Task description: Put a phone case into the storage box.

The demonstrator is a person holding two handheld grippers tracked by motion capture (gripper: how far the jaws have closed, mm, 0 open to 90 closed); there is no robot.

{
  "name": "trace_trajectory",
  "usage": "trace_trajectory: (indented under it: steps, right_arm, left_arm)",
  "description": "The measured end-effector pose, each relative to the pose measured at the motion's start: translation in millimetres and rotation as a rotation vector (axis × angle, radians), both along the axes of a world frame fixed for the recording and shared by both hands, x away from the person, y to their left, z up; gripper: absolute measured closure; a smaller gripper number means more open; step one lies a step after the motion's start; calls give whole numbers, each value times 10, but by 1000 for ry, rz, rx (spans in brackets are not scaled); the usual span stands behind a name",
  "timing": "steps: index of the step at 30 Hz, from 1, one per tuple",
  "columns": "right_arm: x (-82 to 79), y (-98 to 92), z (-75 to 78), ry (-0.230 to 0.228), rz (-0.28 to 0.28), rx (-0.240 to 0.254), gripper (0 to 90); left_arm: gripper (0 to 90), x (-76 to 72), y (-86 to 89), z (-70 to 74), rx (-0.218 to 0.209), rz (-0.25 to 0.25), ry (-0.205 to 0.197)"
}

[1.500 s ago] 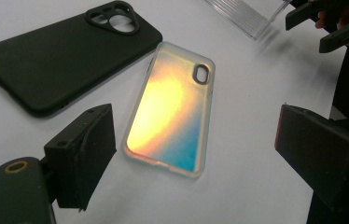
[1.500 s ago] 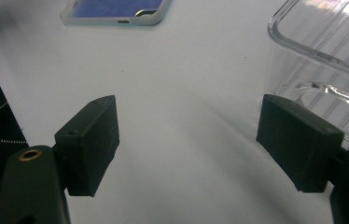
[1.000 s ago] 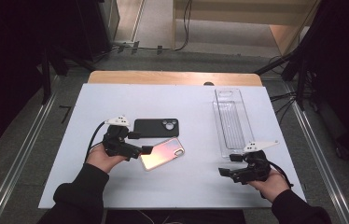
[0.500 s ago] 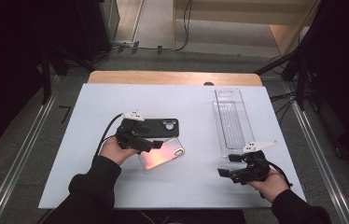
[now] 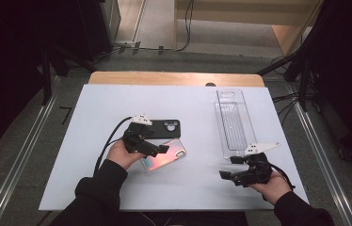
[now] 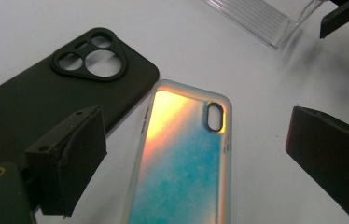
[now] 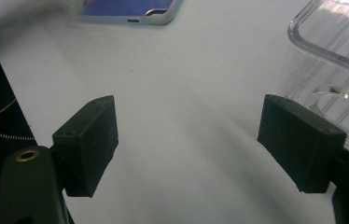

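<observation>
Nothing picked up yet: left gripper (image 6: 196,154) just widening, open astride iridescent case (image 6: 182,158), right gripper (image 7: 189,144) open and idle beside tray (image 5: 233,122).

A white table (image 5: 94,101) is filling the frame's centre, grey floor (image 5: 23,155) and cables (image 5: 150,47) lying around, darkness flanking the upper corners.

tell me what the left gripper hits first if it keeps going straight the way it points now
Most likely the iridescent case: it lies flat right between and ahead of the left gripper, whose open fingers straddle it. Past it the table looks bare; depth is unclear.
</observation>
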State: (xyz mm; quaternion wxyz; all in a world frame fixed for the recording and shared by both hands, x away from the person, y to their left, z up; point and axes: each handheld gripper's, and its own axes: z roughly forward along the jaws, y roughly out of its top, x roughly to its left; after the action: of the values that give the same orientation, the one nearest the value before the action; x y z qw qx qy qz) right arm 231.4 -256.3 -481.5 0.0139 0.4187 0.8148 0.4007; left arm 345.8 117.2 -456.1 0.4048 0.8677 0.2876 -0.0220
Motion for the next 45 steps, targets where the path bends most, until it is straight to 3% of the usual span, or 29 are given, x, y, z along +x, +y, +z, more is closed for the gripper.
trace_trajectory:
  steps: [4,9,12,14,19,24,30,37,45]
  right_arm:
    - [0,-12,-3,-2,-1,-7,182]
    - [-5,-10,3,-2,-2,-9,182]
    - [-5,-10,2,-2,-2,-9,182]
    - [-4,-12,0,-3,-2,-13,182]
    - [-4,-14,0,-3,-2,-14,182]
    - [-6,-7,1,-1,-2,-12,182]
    - [-8,-5,-1,1,2,-14,182]
    - [-8,-2,-3,4,4,-17,182]
    - [-6,-8,-11,4,2,-28,182]
  left_arm:
    - [17,-23,-26,-23,-5,-25,0]
    - [30,-52,-51,-96,37,-26,-1]
    - [30,-59,-57,-105,32,-40,1]
    - [30,-60,-50,-115,20,-34,10]
    - [30,-56,-35,-198,56,-16,9]
    - [30,-44,-41,-254,59,-20,17]
    - [29,-50,-107,-363,150,-39,4]
    - [27,-51,-137,-412,207,-47,-16]
    - [31,-110,-194,-423,275,-67,-79]
